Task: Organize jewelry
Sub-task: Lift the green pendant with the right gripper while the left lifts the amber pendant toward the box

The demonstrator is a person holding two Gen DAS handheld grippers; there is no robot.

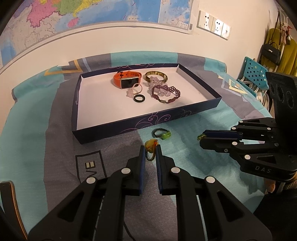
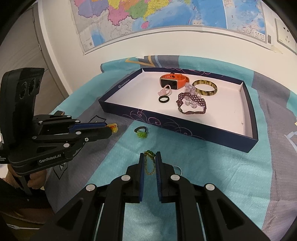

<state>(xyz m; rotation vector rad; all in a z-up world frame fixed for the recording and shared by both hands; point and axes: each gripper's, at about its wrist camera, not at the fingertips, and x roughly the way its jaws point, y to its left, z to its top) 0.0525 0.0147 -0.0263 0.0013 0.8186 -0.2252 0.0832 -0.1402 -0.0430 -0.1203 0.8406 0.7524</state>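
Observation:
My left gripper point(image 1: 150, 148) is shut on a yellow-orange pendant point(image 1: 151, 144) with a beaded cord, just above the cloth; it shows from the side in the right wrist view point(image 2: 111, 128). My right gripper point(image 2: 150, 154) is shut on a green pendant point(image 2: 149, 153) with a gold chain hanging between the fingers. A green ring point(image 1: 161, 133) point(image 2: 141, 132) lies on the cloth between both grippers and the tray. The dark blue tray point(image 1: 130, 124) point(image 2: 167, 122) holds an orange watch point(image 1: 126, 78), a bangle point(image 1: 156, 76), a purple bracelet point(image 1: 167, 93), a black ring point(image 1: 139, 98) and clear beads.
The tray sits on a teal and grey cloth point(image 1: 55, 115) over the table. A wall with a map point(image 2: 148, 16) stands behind. A teal perforated rack point(image 1: 254, 72) and hanging bags are at the far right.

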